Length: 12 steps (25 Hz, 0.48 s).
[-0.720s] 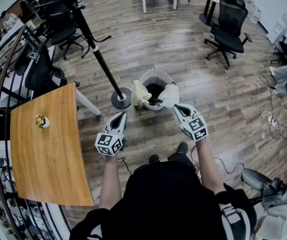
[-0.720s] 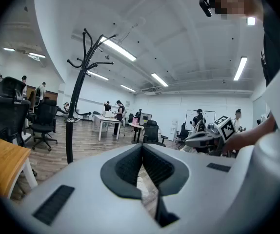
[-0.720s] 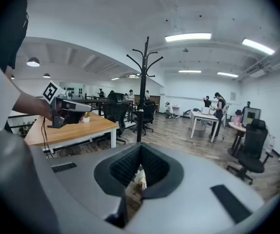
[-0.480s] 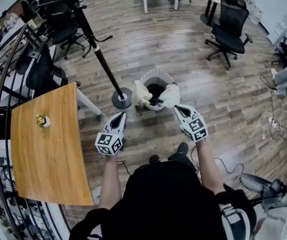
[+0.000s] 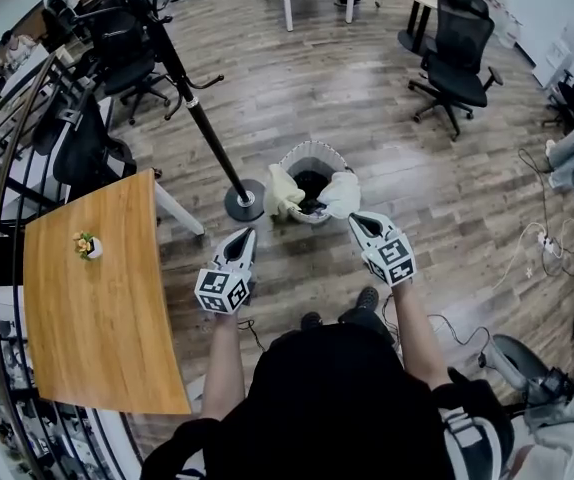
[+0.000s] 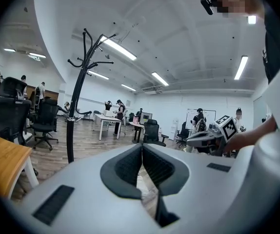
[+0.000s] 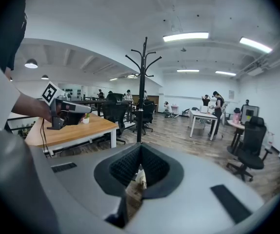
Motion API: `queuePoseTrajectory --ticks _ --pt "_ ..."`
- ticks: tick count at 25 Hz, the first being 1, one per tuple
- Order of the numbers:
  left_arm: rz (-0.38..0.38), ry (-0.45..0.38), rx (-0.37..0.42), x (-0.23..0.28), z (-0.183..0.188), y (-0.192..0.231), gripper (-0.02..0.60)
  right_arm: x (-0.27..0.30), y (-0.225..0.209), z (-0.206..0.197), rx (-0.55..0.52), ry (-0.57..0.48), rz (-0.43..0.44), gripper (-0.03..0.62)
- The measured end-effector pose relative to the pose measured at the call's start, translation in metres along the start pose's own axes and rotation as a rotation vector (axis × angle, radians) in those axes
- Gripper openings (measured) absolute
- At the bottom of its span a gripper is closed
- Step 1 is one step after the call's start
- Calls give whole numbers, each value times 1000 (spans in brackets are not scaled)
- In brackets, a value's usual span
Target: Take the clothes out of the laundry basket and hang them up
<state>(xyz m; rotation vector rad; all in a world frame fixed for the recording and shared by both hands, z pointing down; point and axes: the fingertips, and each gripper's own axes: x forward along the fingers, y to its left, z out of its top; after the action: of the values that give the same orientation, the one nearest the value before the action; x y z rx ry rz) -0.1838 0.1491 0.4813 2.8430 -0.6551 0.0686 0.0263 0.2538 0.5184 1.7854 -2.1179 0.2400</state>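
Hovering near round white mesh laundry basket (image 5: pixel 313 151) w/ pale crumpled clothes (image 5: pixel 343 193) draping over rim: L gripper (image 5: pixel 246 234) level, R gripper (image 5: pixel 355 219) tilting down, both jaws pressing together, empty

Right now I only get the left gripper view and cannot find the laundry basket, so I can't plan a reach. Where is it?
Observer: In the head view the laundry basket stands just right of the coat stand's base.
Operator: Are clothes within easy reach?
Observer: Yes, two pale pieces hang over its near rim: the left garment and the right garment.
Operator: Which hand-held gripper is nearer to one?
Observer: The right hand-held gripper. In the head view its tip is almost at the right garment.
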Motion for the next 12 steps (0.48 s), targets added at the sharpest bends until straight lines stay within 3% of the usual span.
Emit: queuePoseTrajectory --ticks 12 --pt "-14 26 30 -2 -5 -4 23 -4 4 -1 17 -4 -2 6"
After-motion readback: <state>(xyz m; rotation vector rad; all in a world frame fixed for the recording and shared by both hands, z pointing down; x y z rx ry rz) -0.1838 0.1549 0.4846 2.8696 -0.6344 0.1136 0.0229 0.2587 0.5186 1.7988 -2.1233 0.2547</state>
